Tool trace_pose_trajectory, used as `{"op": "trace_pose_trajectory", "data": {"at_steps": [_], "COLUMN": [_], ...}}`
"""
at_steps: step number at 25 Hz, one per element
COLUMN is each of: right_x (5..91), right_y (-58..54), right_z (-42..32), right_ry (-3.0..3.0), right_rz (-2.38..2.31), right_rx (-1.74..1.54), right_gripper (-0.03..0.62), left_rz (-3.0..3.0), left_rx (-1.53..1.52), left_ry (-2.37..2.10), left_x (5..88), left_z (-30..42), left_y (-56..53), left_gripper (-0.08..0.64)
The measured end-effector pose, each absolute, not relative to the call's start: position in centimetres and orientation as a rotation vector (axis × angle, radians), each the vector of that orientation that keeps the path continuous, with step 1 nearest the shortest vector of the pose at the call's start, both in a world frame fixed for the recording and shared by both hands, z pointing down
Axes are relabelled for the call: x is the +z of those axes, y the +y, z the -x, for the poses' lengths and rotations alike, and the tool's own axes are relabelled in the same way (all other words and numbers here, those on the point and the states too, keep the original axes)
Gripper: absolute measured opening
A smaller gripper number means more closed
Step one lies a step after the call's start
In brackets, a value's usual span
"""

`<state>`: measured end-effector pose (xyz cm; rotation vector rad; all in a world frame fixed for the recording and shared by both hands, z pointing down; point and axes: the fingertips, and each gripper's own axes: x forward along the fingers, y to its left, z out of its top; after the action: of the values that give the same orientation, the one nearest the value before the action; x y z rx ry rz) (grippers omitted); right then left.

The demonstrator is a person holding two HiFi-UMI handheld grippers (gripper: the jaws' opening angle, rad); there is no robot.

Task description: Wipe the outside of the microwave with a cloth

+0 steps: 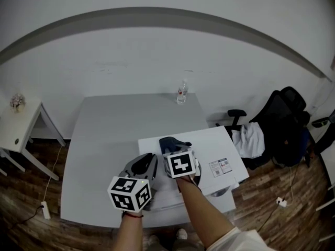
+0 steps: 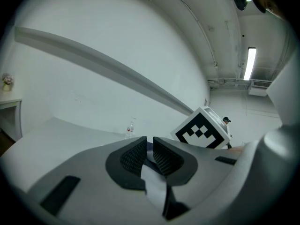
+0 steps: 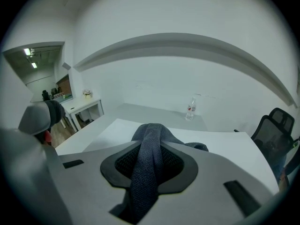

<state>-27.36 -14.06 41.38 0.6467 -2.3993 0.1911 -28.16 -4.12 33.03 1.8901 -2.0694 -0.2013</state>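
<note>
The microwave [image 1: 212, 145] is a white box on the right part of the grey table [image 1: 104, 140]; I see its flat top, with a label near the right edge. A dark grey cloth [image 1: 172, 143] lies bunched on that top, and my right gripper [image 1: 177, 150] is shut on it. In the right gripper view the cloth [image 3: 149, 158] runs between the pads and hangs over the white top [image 3: 225, 144]. My left gripper [image 1: 146, 163] hovers just left of the right one, beside the microwave's left edge. Its jaws [image 2: 150, 153] are shut, with nothing gripped.
A water bottle [image 1: 181, 92] stands at the table's far edge. A small white side table [image 1: 15, 124] is at the left. A black office chair [image 1: 282, 124] with a white garment [image 1: 251, 140] is at the right. A power strip [image 1: 46, 209] lies on the wooden floor.
</note>
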Motion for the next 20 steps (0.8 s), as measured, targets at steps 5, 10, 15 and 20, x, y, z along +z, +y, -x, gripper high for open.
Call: {"op": "trace_pose_trajectory", "data": {"at_steps": [5,10,15,20], "right_x": [41.3,41.3,41.5,41.3], "right_y": [-12.5,-10.6,-8.8,-6.4], "right_z": [28.6,29.6,30.7,32.0], "right_ry": [-2.408,-2.415,-2.422,-2.444], "right_rz": [-0.615,-0.576,-0.526,-0.440], "right_rx": [0.197,0.179,0.159,0.181], "right_gripper": [0.095,0.095,0.095,0.095], "left_rz": [-1.870,-1.860,-1.841,-1.814], "left_rx": [-0.208,-0.215,-0.207,-0.213], "left_ry": [-2.076,-2.084,-2.094,-2.109], "left_x": [33.4,33.6,34.1,34.5], "left_z": [29.1,29.6,30.3,30.8], "left_y": [-3.1,-2.0,-0.8,0.2], "left_gripper": [0.043,0.043,0.043,0.041]}}
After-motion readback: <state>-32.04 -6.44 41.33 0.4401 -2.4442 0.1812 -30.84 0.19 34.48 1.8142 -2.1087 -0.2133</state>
